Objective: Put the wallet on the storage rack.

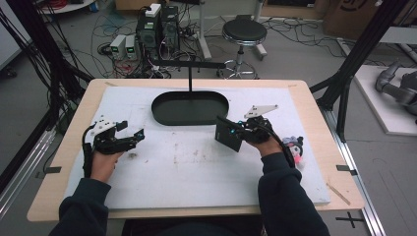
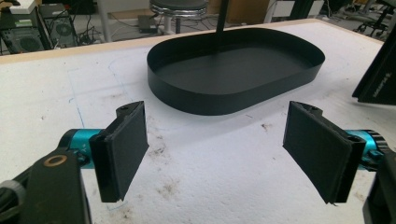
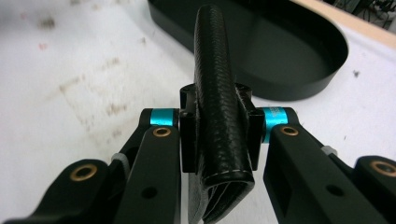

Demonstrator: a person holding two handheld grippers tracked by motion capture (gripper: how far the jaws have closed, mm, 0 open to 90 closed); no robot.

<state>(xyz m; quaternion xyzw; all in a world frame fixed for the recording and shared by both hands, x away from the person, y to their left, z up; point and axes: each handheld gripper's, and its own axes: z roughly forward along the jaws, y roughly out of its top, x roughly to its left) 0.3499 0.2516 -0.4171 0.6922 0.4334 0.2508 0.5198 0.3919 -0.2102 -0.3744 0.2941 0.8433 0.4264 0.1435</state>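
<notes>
My right gripper (image 1: 235, 129) is shut on a black leather wallet (image 1: 228, 135), held above the white mat just right of the black oval tray (image 1: 190, 108). In the right gripper view the wallet (image 3: 219, 102) stands on edge, pinched between the two jaws, with the tray (image 3: 280, 42) behind it. My left gripper (image 1: 132, 136) hovers over the left part of the mat, open, nothing between its pads. In the left gripper view its wide-apart pads (image 2: 123, 147) frame the tray (image 2: 233, 70), and a corner of the wallet (image 2: 380, 77) shows at the right edge.
A thin black post (image 1: 190, 78) with a crossbar rises from the tray. A small plush toy (image 1: 294, 147) with pink parts lies on the mat by my right wrist. The white mat (image 1: 196, 162) covers a wooden table; a stool, computers and cables stand on the floor beyond.
</notes>
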